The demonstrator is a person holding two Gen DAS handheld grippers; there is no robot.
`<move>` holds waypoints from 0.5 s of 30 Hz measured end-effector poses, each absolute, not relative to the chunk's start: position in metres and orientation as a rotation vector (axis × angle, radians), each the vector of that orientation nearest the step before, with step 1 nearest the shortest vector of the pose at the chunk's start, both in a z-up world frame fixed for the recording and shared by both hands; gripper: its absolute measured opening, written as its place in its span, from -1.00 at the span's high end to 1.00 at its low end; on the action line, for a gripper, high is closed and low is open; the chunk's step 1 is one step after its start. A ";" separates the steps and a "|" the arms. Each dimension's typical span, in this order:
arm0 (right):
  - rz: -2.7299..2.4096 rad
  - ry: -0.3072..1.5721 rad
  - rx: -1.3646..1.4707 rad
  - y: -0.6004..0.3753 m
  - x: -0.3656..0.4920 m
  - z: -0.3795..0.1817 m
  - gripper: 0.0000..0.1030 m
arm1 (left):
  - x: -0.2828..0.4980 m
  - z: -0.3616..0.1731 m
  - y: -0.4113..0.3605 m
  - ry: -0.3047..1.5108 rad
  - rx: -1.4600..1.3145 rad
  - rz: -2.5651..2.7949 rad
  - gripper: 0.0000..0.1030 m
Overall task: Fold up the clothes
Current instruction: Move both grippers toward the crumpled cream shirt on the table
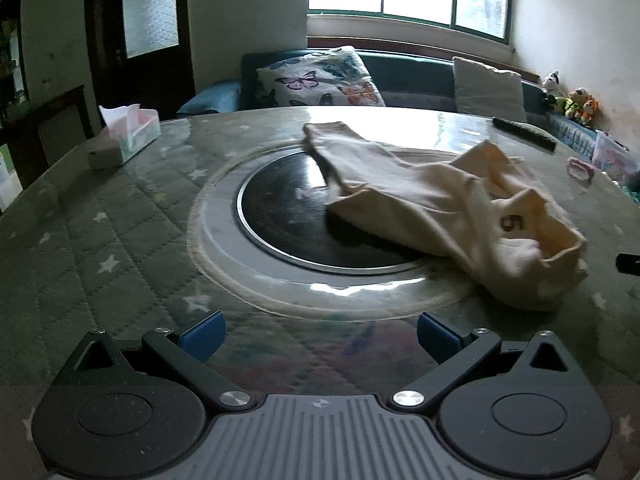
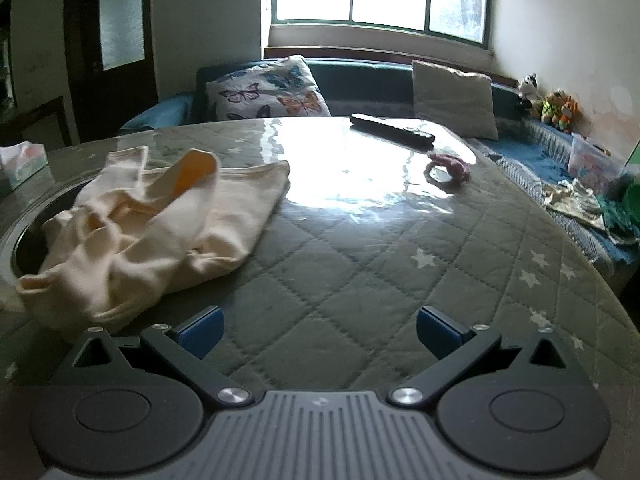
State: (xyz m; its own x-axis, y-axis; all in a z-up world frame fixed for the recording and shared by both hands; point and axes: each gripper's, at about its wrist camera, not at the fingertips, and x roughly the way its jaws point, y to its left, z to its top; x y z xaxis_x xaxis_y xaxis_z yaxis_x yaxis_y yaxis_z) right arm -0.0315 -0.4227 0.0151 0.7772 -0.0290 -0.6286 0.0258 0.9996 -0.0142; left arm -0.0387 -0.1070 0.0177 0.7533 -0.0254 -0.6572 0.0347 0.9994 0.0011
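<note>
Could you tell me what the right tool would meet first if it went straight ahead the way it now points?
Probably nothing at once: ahead of the open right tool lies bare quilted table cover. Farther on, slightly right, is the pink hair tie; the cream garment lies left of the line. Depth is unclear.

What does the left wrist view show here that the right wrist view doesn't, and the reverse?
Only the left wrist view shows the full dark round inset in the table, the number 5 on the garment, and the left gripper, open and empty. Only the right wrist view shows the garment's orange lining, the clutter on the bench at right, and the right gripper, open and empty. Both show the cream garment lying crumpled, the remote, the pink hair tie, the tissue box and the butterfly cushion.
</note>
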 end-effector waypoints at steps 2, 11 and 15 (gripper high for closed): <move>-0.014 0.676 -0.007 -0.416 -0.038 0.017 -1.00 | -0.041 0.018 -0.111 0.720 0.016 -0.039 -1.00; 0.078 0.678 -0.006 -0.391 -0.054 0.018 -1.00 | -0.050 0.017 -0.121 0.738 0.026 -0.053 -1.00; 0.100 0.677 -0.012 -0.384 -0.059 0.018 -1.00 | -0.054 0.016 -0.126 0.746 0.030 -0.062 -1.00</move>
